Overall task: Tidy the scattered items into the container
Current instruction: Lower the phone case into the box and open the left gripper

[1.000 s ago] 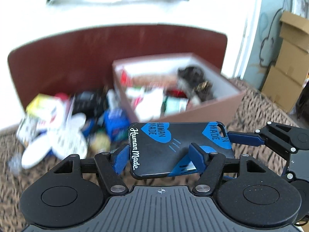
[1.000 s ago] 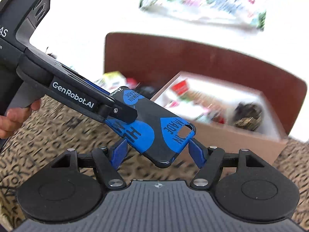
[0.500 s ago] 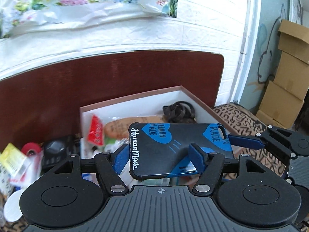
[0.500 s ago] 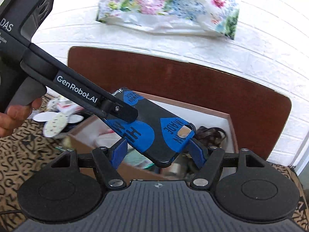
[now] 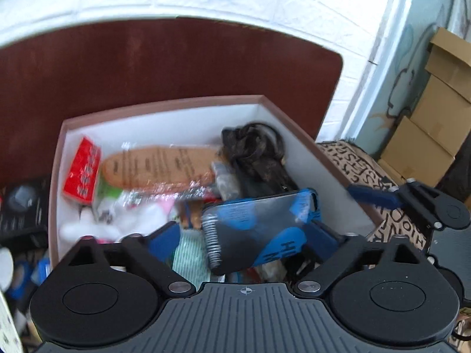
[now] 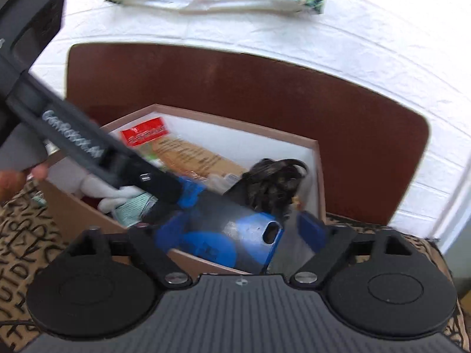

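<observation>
The black and blue phone case (image 5: 259, 229) lies tilted and blurred inside the brown box (image 5: 164, 107), between the spread blue fingers of my left gripper (image 5: 247, 235), which is open above the box. It also shows in the right wrist view (image 6: 223, 235), over the box's near wall (image 6: 85, 214). My right gripper (image 6: 238, 232) is open, one fingertip on each side of the case's end. The box holds an insole, a red packet and a dark bundle.
Loose items (image 5: 20, 206) lie left of the box on the patterned cover (image 6: 20, 250). A dark red board (image 5: 176, 64) stands behind the box against the white wall. Cardboard boxes (image 5: 435, 111) are stacked at the right.
Both grippers have moved down over the box. My left gripper has opened and let go of the phone case, which has tipped down into the box. The right jaws have spread wider.
</observation>
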{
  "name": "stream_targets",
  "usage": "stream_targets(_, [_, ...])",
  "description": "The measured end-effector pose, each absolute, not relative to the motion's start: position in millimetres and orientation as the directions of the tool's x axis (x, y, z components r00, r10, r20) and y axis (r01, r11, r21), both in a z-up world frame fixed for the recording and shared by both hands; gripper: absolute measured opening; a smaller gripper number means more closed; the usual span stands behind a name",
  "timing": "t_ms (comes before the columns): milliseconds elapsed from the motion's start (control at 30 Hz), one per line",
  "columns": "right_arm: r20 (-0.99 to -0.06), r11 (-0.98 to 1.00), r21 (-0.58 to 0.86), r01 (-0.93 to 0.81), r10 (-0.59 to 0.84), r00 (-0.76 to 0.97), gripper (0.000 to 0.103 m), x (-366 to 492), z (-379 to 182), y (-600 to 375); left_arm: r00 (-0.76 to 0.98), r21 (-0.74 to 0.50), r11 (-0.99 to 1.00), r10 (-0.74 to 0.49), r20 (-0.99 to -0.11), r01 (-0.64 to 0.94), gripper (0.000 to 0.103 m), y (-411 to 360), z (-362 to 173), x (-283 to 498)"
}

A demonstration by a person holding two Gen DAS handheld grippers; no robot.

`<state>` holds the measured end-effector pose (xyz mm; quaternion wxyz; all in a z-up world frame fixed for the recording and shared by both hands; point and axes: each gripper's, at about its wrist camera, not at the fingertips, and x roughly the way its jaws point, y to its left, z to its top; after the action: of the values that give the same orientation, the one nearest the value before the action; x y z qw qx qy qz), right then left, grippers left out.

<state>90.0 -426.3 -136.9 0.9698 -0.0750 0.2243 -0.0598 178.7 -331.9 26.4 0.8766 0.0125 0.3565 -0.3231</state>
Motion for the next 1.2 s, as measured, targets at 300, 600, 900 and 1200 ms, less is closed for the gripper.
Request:
stream_targets(300, [-0.414,0.979,-0.121,0.165,-0.201,0.888,0.101,87.2,-135.3,-417.5,0.56,-0.206,0.834,-0.505,-0.657,0.511,0.103,-312.6,18.9,168.4])
stream_targets(600, [-0.434,0.976,-0.123,0.181,-0.217,0.874,0.102,64.0,-121.2,-395.4,0.635,-0.132,0.885,-0.418,-0.65,0.447,0.103,-297.0,30.6,137.8])
stream_targets(900, [-0.44,0.973,-0.105,0.208,-0.233,0.867,0.102,23.4,-104.4,-379.1,0.659,-0.087,0.905,-0.366,-0.657,0.417,0.103,-286.3,41.1,98.2])
stream_targets(1200, [-0.44,0.961,-0.18,0.21,-0.27,0.856,0.102,-14.3,-96.2,-352.5,0.676,-0.062,0.908,-0.352,-0.648,0.414,0.103,-275.9,51.0,61.0])
